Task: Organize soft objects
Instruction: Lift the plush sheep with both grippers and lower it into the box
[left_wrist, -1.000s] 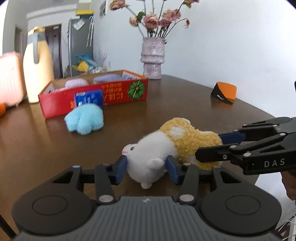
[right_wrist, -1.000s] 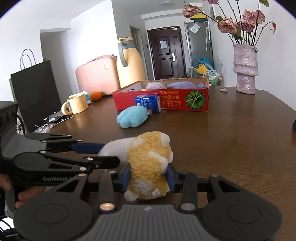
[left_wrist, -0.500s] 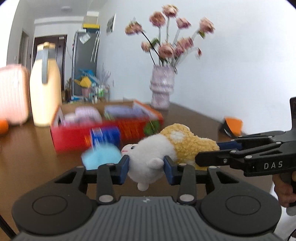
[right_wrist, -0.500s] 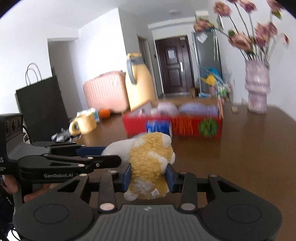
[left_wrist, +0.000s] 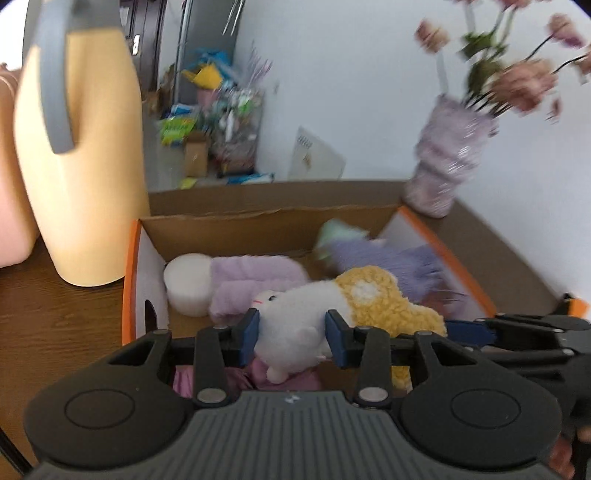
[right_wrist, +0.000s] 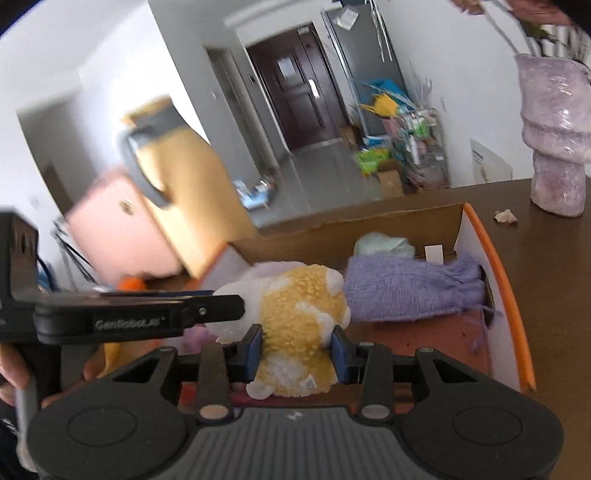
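A white and yellow plush toy hangs between both grippers above the open cardboard box. My left gripper is shut on its white head end. My right gripper is shut on its yellow rear end. Each gripper shows from the side in the other's view. In the box lie a lilac and white plush, a purple fringed cloth and a pale green soft thing. Pink fabric lies under the toy.
A tall yellow jug with a grey handle stands left of the box. A lilac vase with dried flowers stands on the brown table to the right. A pink suitcase stands behind the jug.
Both grippers have carried the plush toy up off the table and forward to above the box. The box now fills the view below; the blue plush has gone out of view.
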